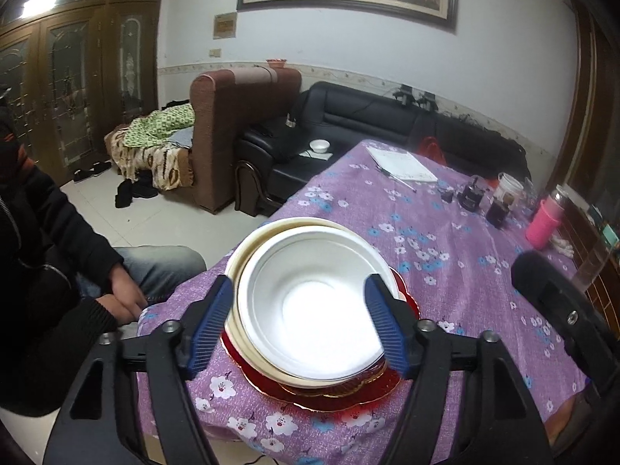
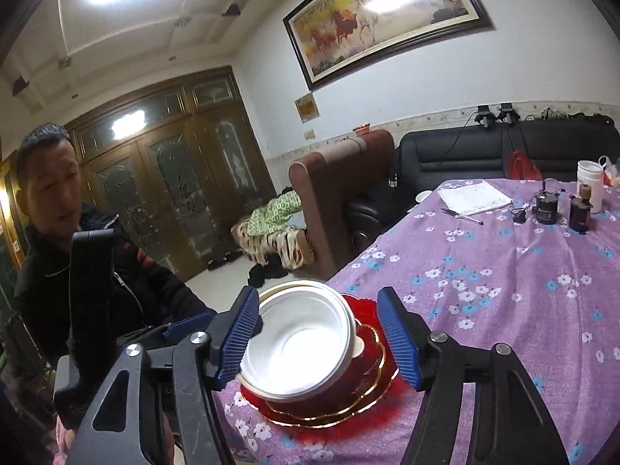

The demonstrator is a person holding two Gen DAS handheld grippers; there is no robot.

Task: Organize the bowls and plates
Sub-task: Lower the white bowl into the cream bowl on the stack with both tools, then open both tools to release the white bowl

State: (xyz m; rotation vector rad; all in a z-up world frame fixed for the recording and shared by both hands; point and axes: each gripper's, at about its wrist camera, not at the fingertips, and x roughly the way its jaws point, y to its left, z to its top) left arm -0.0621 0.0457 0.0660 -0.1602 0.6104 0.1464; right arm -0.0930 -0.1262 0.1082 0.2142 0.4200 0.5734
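A white bowl [image 1: 317, 302] [image 2: 302, 345] sits nested in a larger bowl, cream inside [image 1: 271, 228] and dark red outside [image 2: 341, 383]. Both rest on stacked red plates with gold rims [image 1: 341, 399] [image 2: 348, 414] at the near left corner of the purple flowered tablecloth [image 1: 445, 232]. My left gripper [image 1: 298, 329] is open, its blue pads flanking the stack with nothing pressed between them. My right gripper [image 2: 319, 339] is open too, its pads on either side of the bowls without touching. Each gripper's black body shows at the edge of the other's view.
A person in a dark jacket [image 1: 38, 252] [image 2: 58, 209] sits just left of the table corner. On the far side of the table lie a notebook [image 1: 403, 164] with a pen, small dark jars [image 2: 546, 205], a white cup [image 2: 591, 184] and a pink bottle [image 1: 542, 221]. Sofas stand beyond.
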